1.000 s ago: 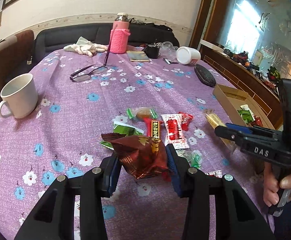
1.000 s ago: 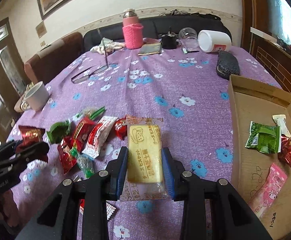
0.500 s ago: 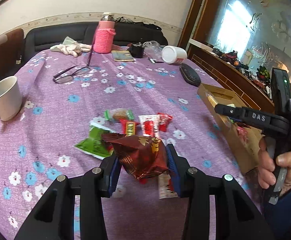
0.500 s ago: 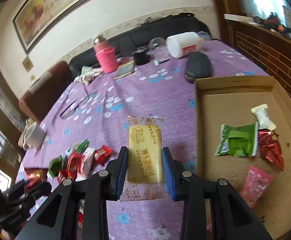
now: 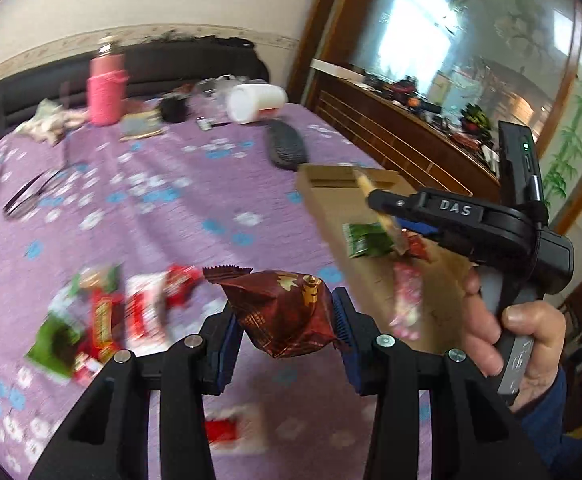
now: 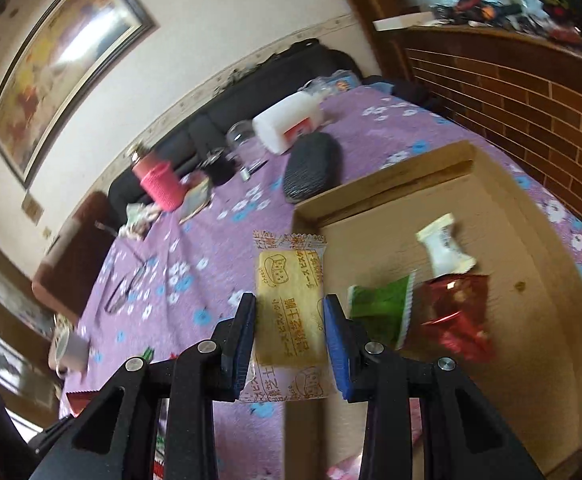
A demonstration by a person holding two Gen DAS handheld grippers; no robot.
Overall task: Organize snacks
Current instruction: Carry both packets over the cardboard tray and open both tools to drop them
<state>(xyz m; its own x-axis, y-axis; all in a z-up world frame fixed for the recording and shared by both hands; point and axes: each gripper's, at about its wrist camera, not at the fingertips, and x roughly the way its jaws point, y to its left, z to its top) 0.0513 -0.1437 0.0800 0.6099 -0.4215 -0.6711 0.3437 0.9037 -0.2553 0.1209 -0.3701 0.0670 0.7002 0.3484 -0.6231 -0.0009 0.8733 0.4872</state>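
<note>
My left gripper is shut on a dark red foil snack packet, held above the purple flowered tablecloth. My right gripper is shut on a yellow cheese biscuit packet, held over the near left edge of the cardboard box. The right gripper also shows in the left wrist view, over the box. The box holds a green packet, a red packet, a white packet and a pink one. Several loose snacks lie on the cloth at left.
At the table's far end stand a pink flask, a white jar on its side, a black case and glasses. A white mug sits at the left. A wooden cabinet runs along the right.
Both grippers have swung right toward the cardboard box, each still holding its packet. The right gripper now hangs over the box's edge; the snack pile has fallen to the left.
</note>
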